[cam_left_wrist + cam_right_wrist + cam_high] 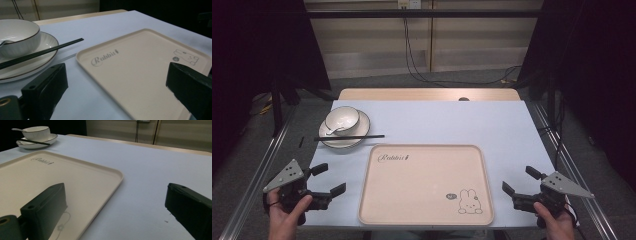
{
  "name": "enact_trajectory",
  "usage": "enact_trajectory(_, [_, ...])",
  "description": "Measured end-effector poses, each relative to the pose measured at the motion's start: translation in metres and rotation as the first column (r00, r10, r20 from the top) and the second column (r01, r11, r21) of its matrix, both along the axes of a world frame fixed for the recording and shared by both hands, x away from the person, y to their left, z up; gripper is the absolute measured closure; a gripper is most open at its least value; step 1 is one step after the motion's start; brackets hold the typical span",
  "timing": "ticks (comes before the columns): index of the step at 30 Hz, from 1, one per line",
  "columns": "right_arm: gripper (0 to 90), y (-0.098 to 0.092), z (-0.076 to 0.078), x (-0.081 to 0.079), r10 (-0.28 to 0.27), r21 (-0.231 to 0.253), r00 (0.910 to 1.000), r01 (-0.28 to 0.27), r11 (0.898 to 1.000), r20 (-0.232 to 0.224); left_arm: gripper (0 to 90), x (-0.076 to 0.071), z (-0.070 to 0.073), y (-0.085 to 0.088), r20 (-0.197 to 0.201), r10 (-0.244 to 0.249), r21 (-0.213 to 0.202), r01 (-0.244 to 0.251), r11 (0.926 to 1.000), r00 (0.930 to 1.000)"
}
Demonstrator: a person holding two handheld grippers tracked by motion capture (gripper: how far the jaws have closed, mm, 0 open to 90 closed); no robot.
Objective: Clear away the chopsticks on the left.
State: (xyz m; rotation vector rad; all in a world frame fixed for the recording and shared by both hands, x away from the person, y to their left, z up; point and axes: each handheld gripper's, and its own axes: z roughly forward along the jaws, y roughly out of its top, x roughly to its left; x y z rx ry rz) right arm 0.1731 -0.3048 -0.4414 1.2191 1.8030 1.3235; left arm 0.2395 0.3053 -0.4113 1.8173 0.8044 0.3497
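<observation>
table point(512, 125) carries beige tray point(427, 185) between left gripper point(328, 179) and right gripper point(522, 181) (both with jaws spread, holding nothing). plate point(357, 142) with bowl point(342, 120) and chopsticks point(349, 137) sits beyond the tray's far-left corner.

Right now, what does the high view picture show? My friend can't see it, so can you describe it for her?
A beige tray with a rabbit drawing lies empty on a pale blue table, between an open left gripper and an open right gripper. Behind it, a white bowl sits on a plate, with black chopsticks across the plate.
</observation>
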Motion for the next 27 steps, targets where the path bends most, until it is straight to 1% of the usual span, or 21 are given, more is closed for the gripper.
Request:
enact_trajectory(2, [3.4,0.001,0.0,0.0,0.0,-0.004,1.0,0.0,1.0,-0.001,3.8,0.014,0.0,0.008,0.023,0.011,0.011,-0.011,0.9999,0.9997])
enact_trajectory(3, [3.4,0.001,0.0,0.0,0.001,-0.004,1.0,-0.001,1.0,0.0,3.6,0.019,0.001,0.01,0.021,0.018,0.017,-0.019,0.9997,0.9996])
enact_trajectory(4, [3.4,0.001,0.0,0.0,-0.001,-0.005,1.0,0.001,1.0,0.002,3.7,0.025,0.002,0.013,0.017,0.021,0.022,-0.021,0.9995,0.9996])
enact_trajectory(5, [3.4,0.001,0.0,0.0,0.0,-0.007,1.0,0.0,1.0,0.003,3.8,0.029,0.002,0.014,0.01,0.023,0.015,-0.023,0.9996,0.9997])
enact_trajectory(6, [3.4,0.001,0.0,0.0,0.0,-0.005,1.0,0.0,1.0,0.003,4.7,0.036,0.003,0.018,0.003,0.007,0.021,-0.007,0.9998,1.0])
enact_trajectory(8, [3.4,0.001,0.0,0.0,0.003,-0.006,1.0,-0.003,1.0,0.003,5.0,0.046,0.005,0.023,-0.007,0.012,0.035,-0.012,0.9993,0.9999])
enact_trajectory(9, [3.4,0.001,0.0,0.0,0.003,-0.006,1.0,-0.003,1.0,0.003,5.1,0.046,0.005,0.023,-0.007,0.012,0.035,-0.012,0.9993,0.9999])
enact_trajectory(10, [3.4,0.001,0.0,0.0,0.006,-0.004,1.0,-0.006,1.0,0.002,5.7,0.056,0.006,0.027,-0.001,-0.003,0.038,0.003,0.9993,1.0])
enact_trajectory(11, [3.5,0.001,0.0,0.0,0.005,-0.007,1.0,-0.005,1.0,0.003,6.9,0.061,0.007,0.03,-0.002,-0.014,0.043,0.014,0.999,0.9999])
enact_trajectory(13, [3.6,0.001,0.0,0.0,0.006,-0.007,1.0,-0.006,1.0,0.004,7.2,0.064,0.006,0.032,-0.004,-0.017,0.04,0.017,0.9991,0.9998])
enact_trajectory(14, [3.6,0.001,0.0,0.0,0.007,-0.007,1.0,-0.007,1.0,0.005,7.2,0.073,0.004,0.035,-0.013,-0.027,0.038,0.027,0.9989,0.9996])
enact_trajectory(16, [3.6,0.001,0.0,0.0,0.006,-0.009,1.0,-0.006,1.0,0.006,7.2,0.082,0.001,0.037,-0.023,-0.024,0.061,0.025,0.9978,0.9995])
enact_trajectory(18, [3.6,0.001,0.0,0.0,0.006,-0.009,1.0,-0.006,1.0,0.005,8.8,0.086,-0.001,0.037,-0.032,-0.024,0.06,0.026,0.9979,0.9992])
enact_trajectory(19, [3.6,0.001,0.0,0.0,0.005,-0.009,1.0,-0.005,1.0,0.005,10.3,0.094,-0.004,0.038,-0.024,-0.036,0.111,0.039,0.9931,0.9991])
enact_trajectory(20, [3.6,0.001,0.0,0.0,0.009,-0.009,1.0,-0.009,1.0,0.003,10.7,0.094,-0.004,0.038,-0.024,-0.036,0.111,0.039,0.9931,0.9991])
enact_trajectory(21, [3.7,0.001,0.0,0.0,0.008,-0.009,1.0,-0.008,1.0,0.004,13.1,0.099,-0.006,0.038,-0.026,-0.052,0.126,0.055,0.9905,0.9983])
enact_trajectory(22, [3.6,0.001,0.0,0.0,0.011,-0.011,0.9999,-0.011,1.0,0.003,14.8,0.106,-0.01,0.038,-0.023,-0.06,0.159,0.062,0.9854,0.998])
enact_trajectory(23, [3.7,0.002,0.0,0.0,0.009,-0.008,1.0,-0.009,1.0,0.0,16.9,0.106,-0.01,0.038,-0.023,-0.06,0.159,0.062,0.9854,0.998])
enact_trajectory(24, [3.7,0.002,0.0,0.0,0.009,-0.009,1.0,-0.009,1.0,0.001,21.3,0.112,-0.014,0.039,-0.021,-0.075,0.17,0.078,0.9824,0.9969])
enact_trajectory(25, [3.7,0.002,0.0,0.0,0.01,-0.01,1.0,-0.01,1.0,0.001,25.7,0.115,-0.015,0.041,-0.011,-0.069,0.195,0.07,0.9784,0.9976])
enact_trajectory(27, [3.7,0.002,0.0,0.0,0.012,-0.01,0.9999,-0.012,1.0,0.001,29.5,0.119,-0.017,0.043,-0.014,-0.069,0.199,0.071,0.9774,0.9975])
